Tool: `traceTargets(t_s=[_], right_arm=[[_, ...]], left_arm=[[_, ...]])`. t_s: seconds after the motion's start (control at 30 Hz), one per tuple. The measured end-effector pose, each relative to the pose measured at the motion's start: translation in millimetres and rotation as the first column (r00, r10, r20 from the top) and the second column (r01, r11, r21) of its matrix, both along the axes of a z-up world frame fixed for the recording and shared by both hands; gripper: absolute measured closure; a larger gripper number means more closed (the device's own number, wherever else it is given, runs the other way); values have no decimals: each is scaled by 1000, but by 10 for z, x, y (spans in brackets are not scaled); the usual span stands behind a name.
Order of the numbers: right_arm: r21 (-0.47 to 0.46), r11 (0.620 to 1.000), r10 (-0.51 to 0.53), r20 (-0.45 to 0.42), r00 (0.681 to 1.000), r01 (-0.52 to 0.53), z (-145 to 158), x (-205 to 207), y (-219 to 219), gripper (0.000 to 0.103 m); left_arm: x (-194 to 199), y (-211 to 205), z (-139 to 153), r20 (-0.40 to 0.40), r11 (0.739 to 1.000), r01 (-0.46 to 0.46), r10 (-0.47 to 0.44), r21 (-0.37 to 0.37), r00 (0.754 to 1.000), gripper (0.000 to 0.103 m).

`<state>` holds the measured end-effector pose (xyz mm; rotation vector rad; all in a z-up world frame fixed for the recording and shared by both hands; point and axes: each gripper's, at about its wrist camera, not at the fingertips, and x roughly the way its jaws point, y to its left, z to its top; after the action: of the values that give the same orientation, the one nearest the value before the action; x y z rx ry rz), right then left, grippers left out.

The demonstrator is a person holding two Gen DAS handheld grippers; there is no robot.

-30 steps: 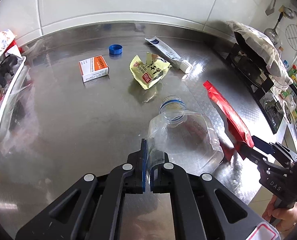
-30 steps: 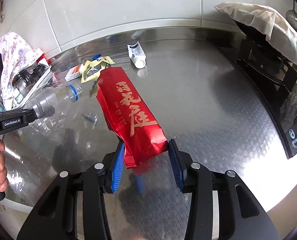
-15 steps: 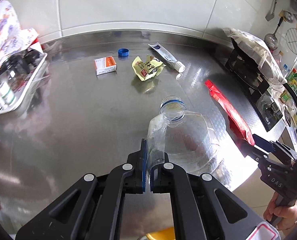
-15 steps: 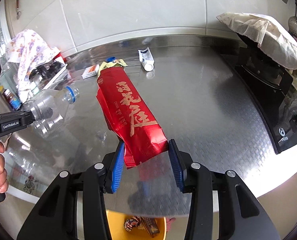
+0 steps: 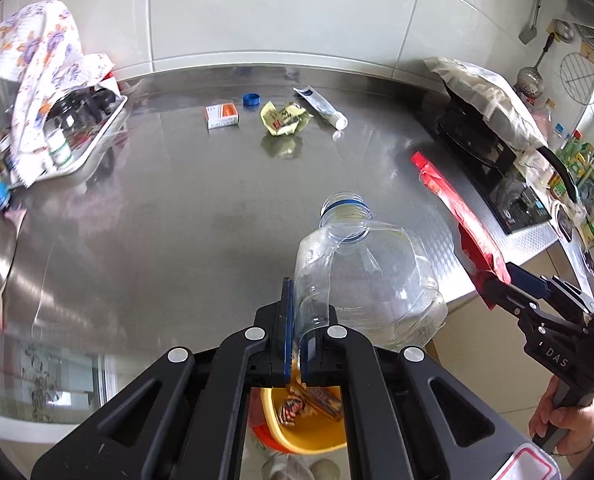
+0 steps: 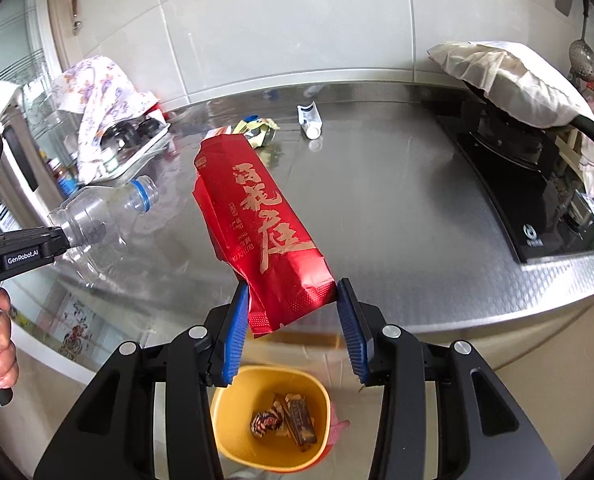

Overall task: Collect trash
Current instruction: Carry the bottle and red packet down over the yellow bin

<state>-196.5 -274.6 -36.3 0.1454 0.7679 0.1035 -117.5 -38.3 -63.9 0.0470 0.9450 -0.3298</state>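
Red foil bag [image 6: 263, 236], gold lettering, crumpled, pinched in right gripper [image 6: 291, 320], long axis pointing away; left gripper [image 5: 297, 320] clamps what looks like the clear bottle's [image 5: 361, 272] base.

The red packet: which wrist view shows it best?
The right wrist view: the red packet faces the camera, its printed front readable, its lower end between the pads. The left wrist view shows the red packet only edge-on, as a thin strip.

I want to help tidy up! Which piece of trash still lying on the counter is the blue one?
The small round bottle cap, near the back wall. It alone is blue: the little box beside it is white and orange, the crumpled wrapper yellow, the tube white.
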Motion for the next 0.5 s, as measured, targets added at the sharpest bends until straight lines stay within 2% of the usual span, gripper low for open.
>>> traceTargets(t_s=[0.3,0.5], right_arm=[[12,1000,8,-24,1000,-7,-52,-537,47,58],[34,999,-7,-20,1000,8,-60,-886,124,58]], left_arm=[[-459,23,-67,-36,1000,13,-12,19,999,99],[-702,-4,-111,-47,996,76,-74,52,996,99]])
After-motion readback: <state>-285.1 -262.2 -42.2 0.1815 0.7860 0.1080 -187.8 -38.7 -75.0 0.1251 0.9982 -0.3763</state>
